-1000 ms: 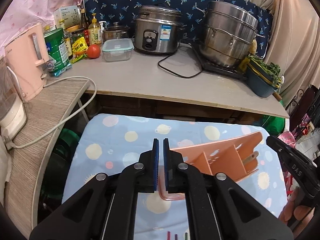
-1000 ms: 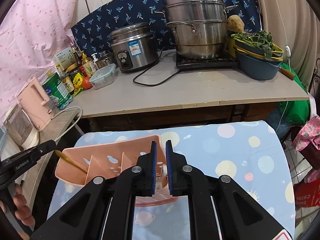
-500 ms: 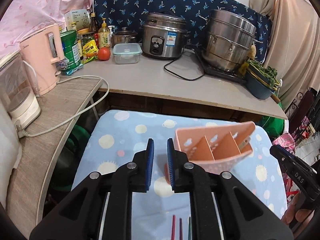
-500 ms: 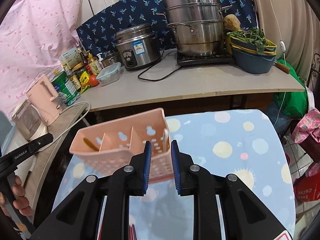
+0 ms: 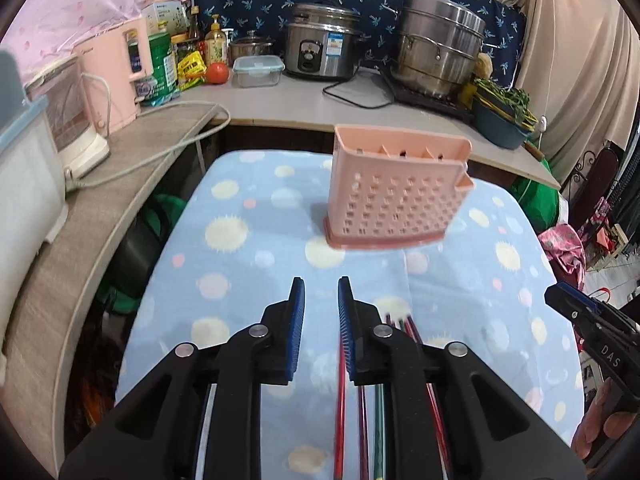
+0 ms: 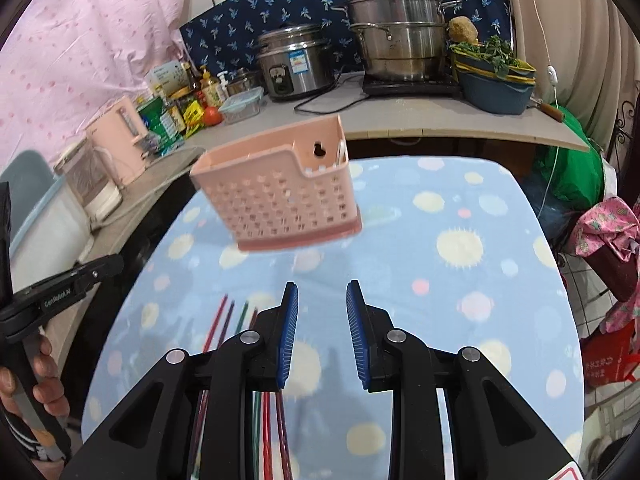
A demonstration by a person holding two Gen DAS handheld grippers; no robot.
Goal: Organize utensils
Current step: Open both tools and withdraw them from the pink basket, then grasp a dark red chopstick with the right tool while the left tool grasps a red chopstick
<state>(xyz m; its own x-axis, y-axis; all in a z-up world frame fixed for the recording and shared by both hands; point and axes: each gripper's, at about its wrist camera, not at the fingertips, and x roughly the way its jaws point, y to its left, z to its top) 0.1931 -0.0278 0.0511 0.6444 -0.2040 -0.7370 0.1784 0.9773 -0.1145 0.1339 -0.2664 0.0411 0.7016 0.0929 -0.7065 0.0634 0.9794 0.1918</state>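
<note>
A pink perforated plastic utensil caddy point(image 5: 394, 196) is being seen upright mid-tabletop toward the far edge of the blue dotted cloth-covered tabletop point(image 5: 248, 264), its long axis lying crosswise. Thin red and green chopsticks point(image 6: 224, 320) are lying at the near edge, pointing away. Left gripper point(image 5: 321, 300) and right gripper point(image 6: 322, 306) are opening narrowly, nothing between either's jaws.

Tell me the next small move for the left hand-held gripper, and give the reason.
Probably lower the left hand-held gripper onto a chopstick beneath it. Its jaws are opening with nothing between them, the chopsticks lie loose on the cloth, and the pink holder stands upright ahead.
</note>
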